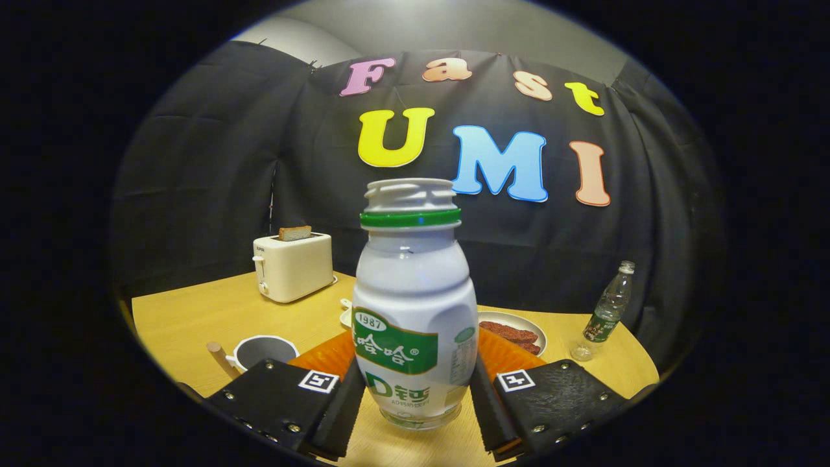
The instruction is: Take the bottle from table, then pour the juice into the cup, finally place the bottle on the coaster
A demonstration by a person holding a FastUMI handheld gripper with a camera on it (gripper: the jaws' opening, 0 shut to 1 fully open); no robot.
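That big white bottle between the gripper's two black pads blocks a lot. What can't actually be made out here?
- Orange coaster: its middle is hidden behind the bottle, gripper view.
- Plate: left part covered by the bottle.
- Small white thing by the bottle: mostly hidden, unidentifiable.
- Cup: inside too dark, front cut by a gripper finger.
- Bottle's contents: opaque wall.
- Grip: pads flank the bottle; contact unclear.
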